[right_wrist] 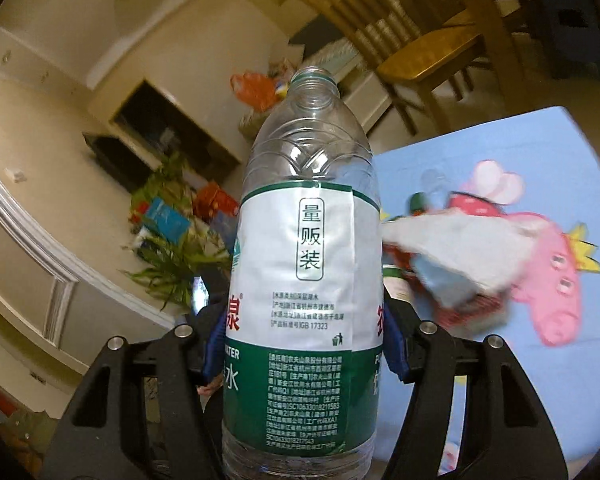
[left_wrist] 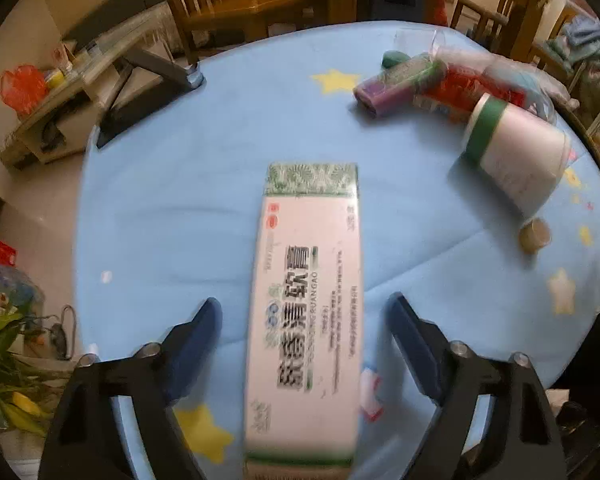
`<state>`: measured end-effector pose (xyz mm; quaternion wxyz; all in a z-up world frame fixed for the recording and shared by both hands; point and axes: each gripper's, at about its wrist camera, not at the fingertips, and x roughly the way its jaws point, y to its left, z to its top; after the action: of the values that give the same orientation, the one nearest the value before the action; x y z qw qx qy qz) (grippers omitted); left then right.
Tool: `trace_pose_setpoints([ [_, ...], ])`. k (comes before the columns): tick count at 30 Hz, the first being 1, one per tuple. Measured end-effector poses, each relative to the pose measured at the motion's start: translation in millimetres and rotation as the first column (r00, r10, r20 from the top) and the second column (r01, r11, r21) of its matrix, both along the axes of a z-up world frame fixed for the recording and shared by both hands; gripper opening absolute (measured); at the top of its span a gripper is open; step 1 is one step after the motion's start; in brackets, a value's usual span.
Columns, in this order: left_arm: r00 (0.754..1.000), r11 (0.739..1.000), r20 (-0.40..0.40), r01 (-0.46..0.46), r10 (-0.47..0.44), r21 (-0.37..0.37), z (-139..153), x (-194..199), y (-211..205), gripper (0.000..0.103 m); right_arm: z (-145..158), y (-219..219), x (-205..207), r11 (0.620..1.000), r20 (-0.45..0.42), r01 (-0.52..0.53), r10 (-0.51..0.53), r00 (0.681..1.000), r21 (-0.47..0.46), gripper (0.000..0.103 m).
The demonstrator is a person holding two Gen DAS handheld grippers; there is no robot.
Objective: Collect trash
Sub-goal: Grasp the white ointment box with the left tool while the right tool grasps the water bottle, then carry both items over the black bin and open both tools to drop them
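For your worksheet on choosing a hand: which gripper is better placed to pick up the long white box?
Left. The left gripper straddles the white box, pads clear. The right gripper already clamps the empty bottle.

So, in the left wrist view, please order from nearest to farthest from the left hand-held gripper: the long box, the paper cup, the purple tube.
From the left hand-held gripper:
1. Long box, lying between the open fingers, in the centre.
2. Paper cup, on its side, far right.
3. Purple tube, at the back right, near the table edge.
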<state>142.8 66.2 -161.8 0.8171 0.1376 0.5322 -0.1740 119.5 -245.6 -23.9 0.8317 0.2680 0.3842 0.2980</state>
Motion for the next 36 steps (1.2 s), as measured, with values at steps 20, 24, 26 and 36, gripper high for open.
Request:
trace_pose_setpoints([
  [20,0.769,0.930,0.560,-0.120,0.309,-0.348,207.4,-36.9,-67.9,0.043,-31.4,-238.5,-42.0,0.736,0.168,0.644,-0.621,0.765,-0.208,0.062],
  [24,0.640,0.942,0.701,-0.118,0.315,-0.315,208.8,-45.6,-126.3,0.043,-61.3,-254.4,-25.5,0.701,0.111,0.651,-0.651,0.751,-0.291,0.062],
  [26,0.654,0.951,0.701,-0.104,0.285,-0.290,199.9,-35.7,-149.9,0.043,-79.3,-263.1,-16.3,0.695,0.035,0.642,-0.669,0.742,-0.323,0.062],
  [36,0.884,0.933,0.467,0.176,-0.010,-0.313,148.6,-5.5,-309.2,0.043,-119.4,-287.7,18.5,0.621,-0.068,0.641,-0.740,0.669,-0.451,0.098],
])
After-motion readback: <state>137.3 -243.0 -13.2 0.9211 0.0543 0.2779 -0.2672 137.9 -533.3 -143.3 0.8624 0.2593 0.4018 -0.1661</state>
